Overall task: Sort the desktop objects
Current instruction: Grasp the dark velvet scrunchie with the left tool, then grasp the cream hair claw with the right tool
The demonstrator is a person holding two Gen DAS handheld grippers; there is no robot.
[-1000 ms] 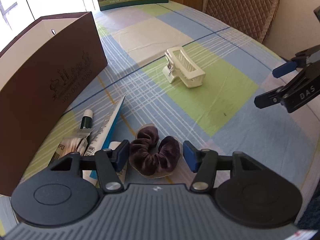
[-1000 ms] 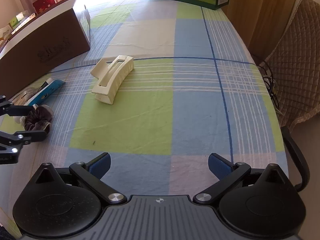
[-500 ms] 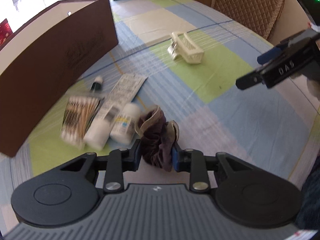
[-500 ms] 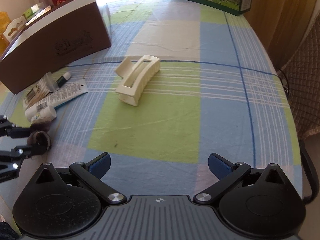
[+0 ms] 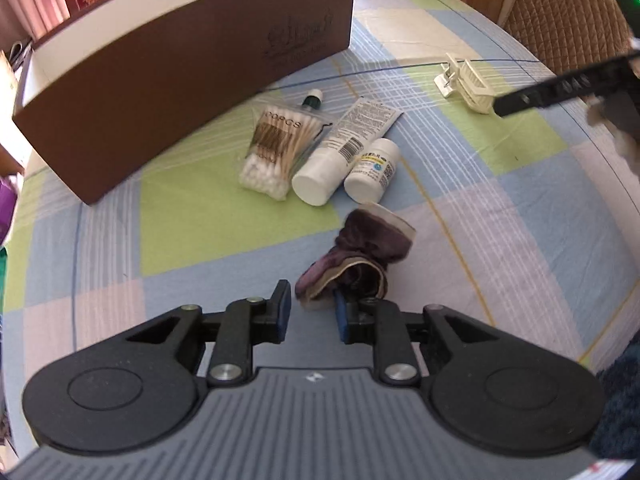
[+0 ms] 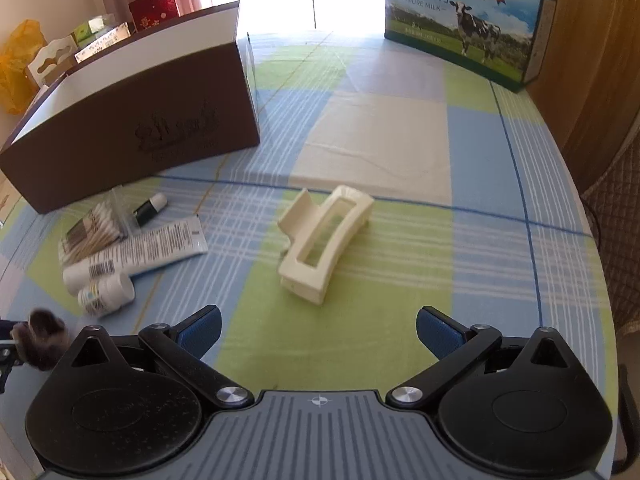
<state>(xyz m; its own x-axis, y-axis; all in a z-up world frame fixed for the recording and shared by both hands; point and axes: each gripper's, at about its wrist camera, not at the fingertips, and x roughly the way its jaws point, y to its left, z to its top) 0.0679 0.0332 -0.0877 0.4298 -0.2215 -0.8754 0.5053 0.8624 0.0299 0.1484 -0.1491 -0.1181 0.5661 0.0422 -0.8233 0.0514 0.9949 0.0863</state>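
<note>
My left gripper (image 5: 310, 308) is shut on a dark purple velvet scrunchie (image 5: 362, 250) and holds it above the checked tablecloth; the scrunchie also shows at the left edge of the right wrist view (image 6: 40, 338). Beyond it lie a bag of cotton swabs (image 5: 276, 148), a white tube (image 5: 344, 144), a small white bottle (image 5: 372, 170) and a small green vial (image 5: 313, 101). A cream hair claw clip (image 6: 324, 244) lies just ahead of my right gripper (image 6: 318, 330), which is open and empty. A brown open box (image 5: 180, 64) stands at the back left.
A milk carton box (image 6: 464, 20) stands at the table's far end. A quilted chair (image 5: 568, 12) is at the right of the table. Small boxes and a yellow bag (image 6: 20, 60) sit behind the brown box.
My left gripper closed on the scrunchie and lifted it back and up from the cloth. My right gripper moved forward toward the hair clip, staying open.
</note>
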